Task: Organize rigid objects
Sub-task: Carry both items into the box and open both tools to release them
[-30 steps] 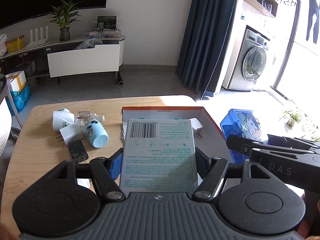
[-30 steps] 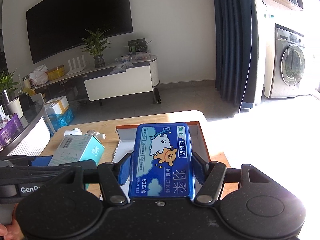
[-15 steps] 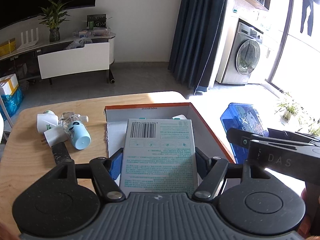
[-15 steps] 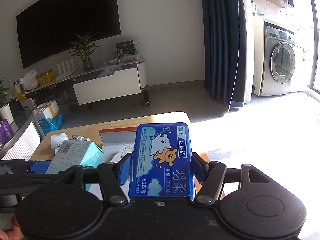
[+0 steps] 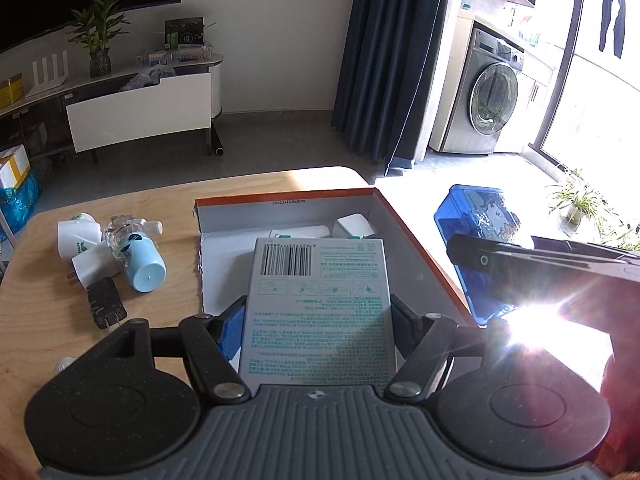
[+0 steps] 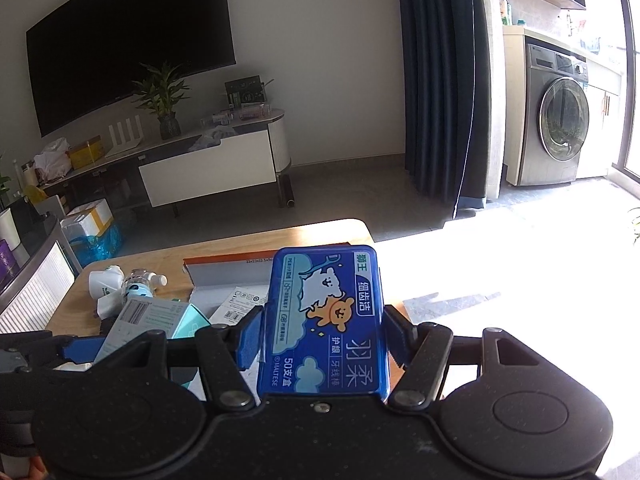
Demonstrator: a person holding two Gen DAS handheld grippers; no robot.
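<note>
My left gripper (image 5: 318,320) is shut on a teal and white carton (image 5: 320,304) with a barcode, held above the open orange-edged cardboard box (image 5: 416,232). The carton also shows in the right wrist view (image 6: 148,320). My right gripper (image 6: 322,336) is shut on a blue floss-pick case (image 6: 326,320) with a cartoon bear, held above the right side of the same box (image 6: 228,268). The blue case shows to the right in the left wrist view (image 5: 476,240). White items (image 5: 352,228) lie inside the box at its far end.
On the wooden table (image 5: 160,204) left of the box lie a light blue bottle (image 5: 142,260), a white plug adapter (image 5: 88,264), a black charger (image 5: 105,304) and a white tube (image 5: 74,232). Sun glare (image 5: 536,320) hides the lower right. The table's far edge lies just beyond the box.
Both grippers have shifted right over the box with their loads still held. The loose items on the table now sit farther left in view. Sun glare has appeared at the right.
</note>
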